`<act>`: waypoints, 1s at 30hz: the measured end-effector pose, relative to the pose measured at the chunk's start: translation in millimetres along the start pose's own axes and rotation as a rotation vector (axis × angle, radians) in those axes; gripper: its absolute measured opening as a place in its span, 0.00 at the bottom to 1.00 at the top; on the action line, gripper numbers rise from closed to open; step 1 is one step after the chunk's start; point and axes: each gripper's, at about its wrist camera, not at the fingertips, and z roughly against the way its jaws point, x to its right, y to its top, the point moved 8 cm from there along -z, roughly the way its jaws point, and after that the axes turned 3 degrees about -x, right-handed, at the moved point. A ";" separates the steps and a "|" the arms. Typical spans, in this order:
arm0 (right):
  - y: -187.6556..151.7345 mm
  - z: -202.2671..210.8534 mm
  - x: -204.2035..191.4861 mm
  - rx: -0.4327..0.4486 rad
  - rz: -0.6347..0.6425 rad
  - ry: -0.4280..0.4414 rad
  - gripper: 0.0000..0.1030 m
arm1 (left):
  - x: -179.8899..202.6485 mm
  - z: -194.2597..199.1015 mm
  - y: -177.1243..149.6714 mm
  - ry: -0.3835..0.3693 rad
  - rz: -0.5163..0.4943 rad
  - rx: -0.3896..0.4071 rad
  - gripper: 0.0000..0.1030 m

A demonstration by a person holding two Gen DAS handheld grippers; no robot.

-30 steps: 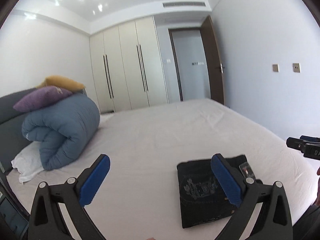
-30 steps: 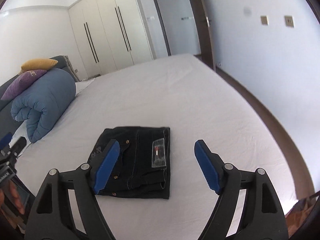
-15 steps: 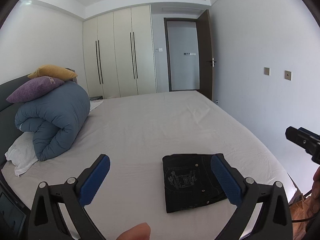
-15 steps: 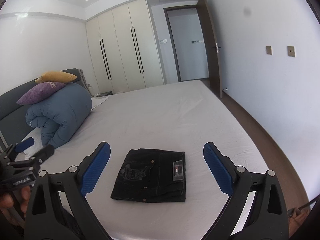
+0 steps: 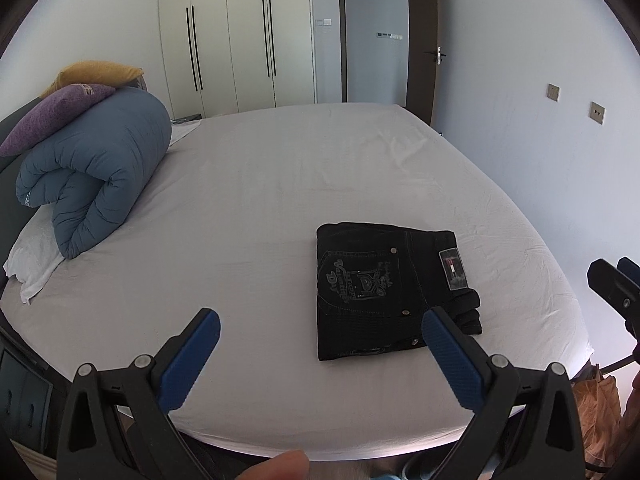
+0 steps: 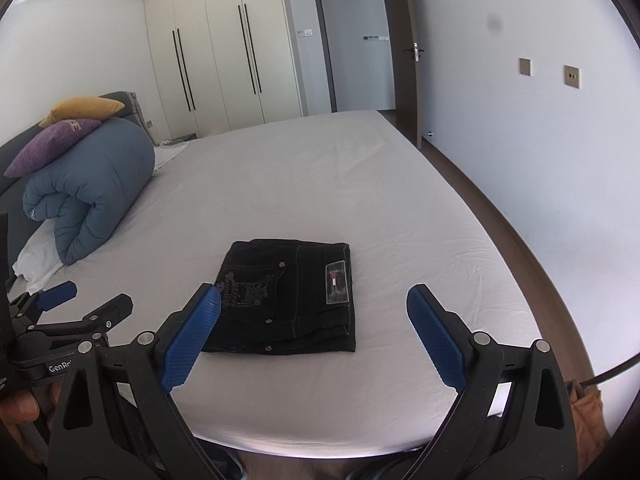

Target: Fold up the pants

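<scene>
Black pants (image 6: 288, 296) lie folded into a neat, thick square on the white bed (image 6: 360, 184), close to the near edge, with the pocket and a small tag facing up. We hold both claws back from the pants, above the edge of the bed, and neither one touches the cloth. Our left claw (image 5: 320, 356) is wide open with nothing between its blue pads (image 5: 188, 364). Our right claw (image 6: 314, 332) is wide open too, and it holds nothing. From the right side we can also see the left claw off to the left, well away from the pants. We think the folding looks done, or very nearly done. To finish this step well, we should look over the edges. On the near right corner some layers stick out a little, so that side is not quite even. If we want it tidier, we could press that corner flat or nudge the layers in with a soft push from one claw. We should go slowly, because a hard poke could pull the stack open again. A rolled blue blanket (image 6: 92, 188) and two pillows sit far off at the head of the bed, so they are not in our way.
</scene>
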 end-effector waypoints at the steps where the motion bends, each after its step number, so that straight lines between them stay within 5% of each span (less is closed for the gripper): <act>1: -1.6 -2.0 -1.1 -0.009 0.009 -0.005 0.93 | 0.0 -3.1 -2.2 0.001 0.002 -0.010 1.00; 30: -17.1 -43.7 -11.4 -0.129 0.009 -0.015 0.93 | -8.5 -25.0 -19.8 0.003 0.031 -0.092 1.00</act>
